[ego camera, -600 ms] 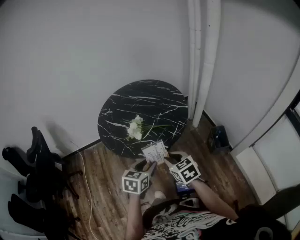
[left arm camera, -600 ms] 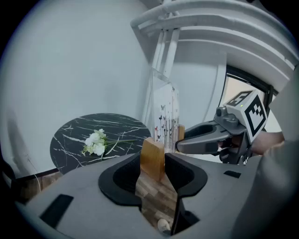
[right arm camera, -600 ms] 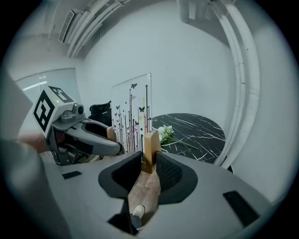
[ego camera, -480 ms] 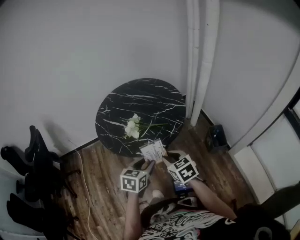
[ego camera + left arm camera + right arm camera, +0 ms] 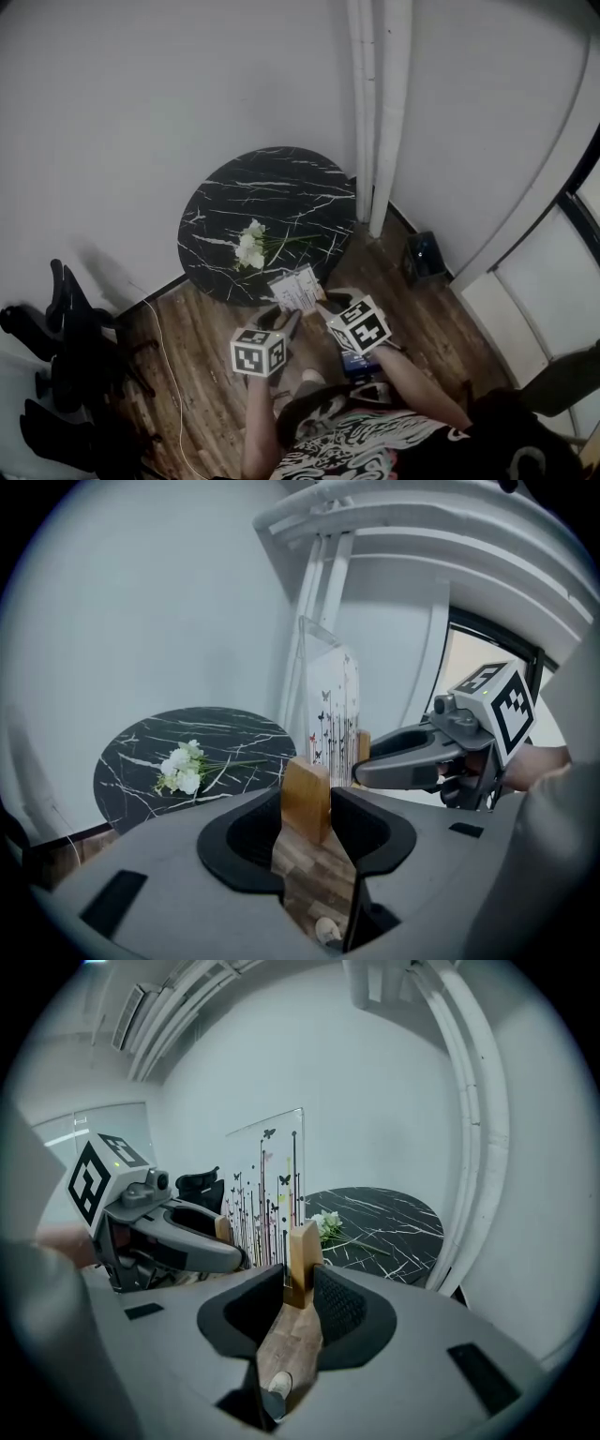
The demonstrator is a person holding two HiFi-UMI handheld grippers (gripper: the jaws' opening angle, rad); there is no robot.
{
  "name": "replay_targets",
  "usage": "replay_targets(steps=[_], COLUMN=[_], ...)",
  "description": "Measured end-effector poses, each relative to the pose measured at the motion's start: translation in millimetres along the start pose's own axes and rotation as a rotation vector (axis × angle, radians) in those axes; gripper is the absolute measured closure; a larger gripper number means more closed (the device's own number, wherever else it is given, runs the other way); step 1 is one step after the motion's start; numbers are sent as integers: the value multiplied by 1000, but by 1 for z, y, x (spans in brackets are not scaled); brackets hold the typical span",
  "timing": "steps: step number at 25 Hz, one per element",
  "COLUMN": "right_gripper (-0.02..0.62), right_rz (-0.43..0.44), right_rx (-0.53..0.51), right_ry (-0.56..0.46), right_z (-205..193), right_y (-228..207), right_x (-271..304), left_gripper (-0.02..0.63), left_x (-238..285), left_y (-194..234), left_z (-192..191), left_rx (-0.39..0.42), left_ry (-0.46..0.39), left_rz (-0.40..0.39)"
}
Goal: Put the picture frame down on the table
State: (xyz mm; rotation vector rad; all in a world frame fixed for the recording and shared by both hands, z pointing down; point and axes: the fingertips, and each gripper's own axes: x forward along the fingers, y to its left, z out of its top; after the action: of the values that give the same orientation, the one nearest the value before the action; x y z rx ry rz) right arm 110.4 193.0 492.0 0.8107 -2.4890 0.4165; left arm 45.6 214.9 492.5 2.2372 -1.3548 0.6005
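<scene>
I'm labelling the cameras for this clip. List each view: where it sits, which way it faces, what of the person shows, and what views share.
Head view: on the person's head, looking steeply down at the table; both forearms show.
Left gripper view: on the left tongs, facing the table; right tongs show.
Right gripper view: on the right tongs, facing the table; left tongs show.
All share the picture frame and flowers.

I count one picture frame (image 5: 296, 289) with two wooden end blocks (image 5: 307, 799). Two grippers: left gripper (image 5: 284, 322), right gripper (image 5: 325, 307). One round table (image 5: 281, 183), one bunch of white flowers (image 5: 248, 249), two white pipes (image 5: 392, 112), one dark box (image 5: 424, 255).
</scene>
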Motion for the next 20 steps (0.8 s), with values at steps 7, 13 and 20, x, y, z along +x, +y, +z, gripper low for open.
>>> replay_targets(steps=[7,13,20], right_gripper=[491,491,491], right_rz=[15,41,44], right_rx=[-10,-13,-7], right_ry=[3,-1,19], right_z=[-4,4,17], right_y=[3,2,-19], right_x=[-2,11,43], left_gripper=[436,436,436], left_x=[-3,-1,23], left_y=[-5,10,39], left_z=[-5,-3,10], left_rx=[-13,-37,-53], left_ry=[6,-2,-2], left_rz=[13,29,23])
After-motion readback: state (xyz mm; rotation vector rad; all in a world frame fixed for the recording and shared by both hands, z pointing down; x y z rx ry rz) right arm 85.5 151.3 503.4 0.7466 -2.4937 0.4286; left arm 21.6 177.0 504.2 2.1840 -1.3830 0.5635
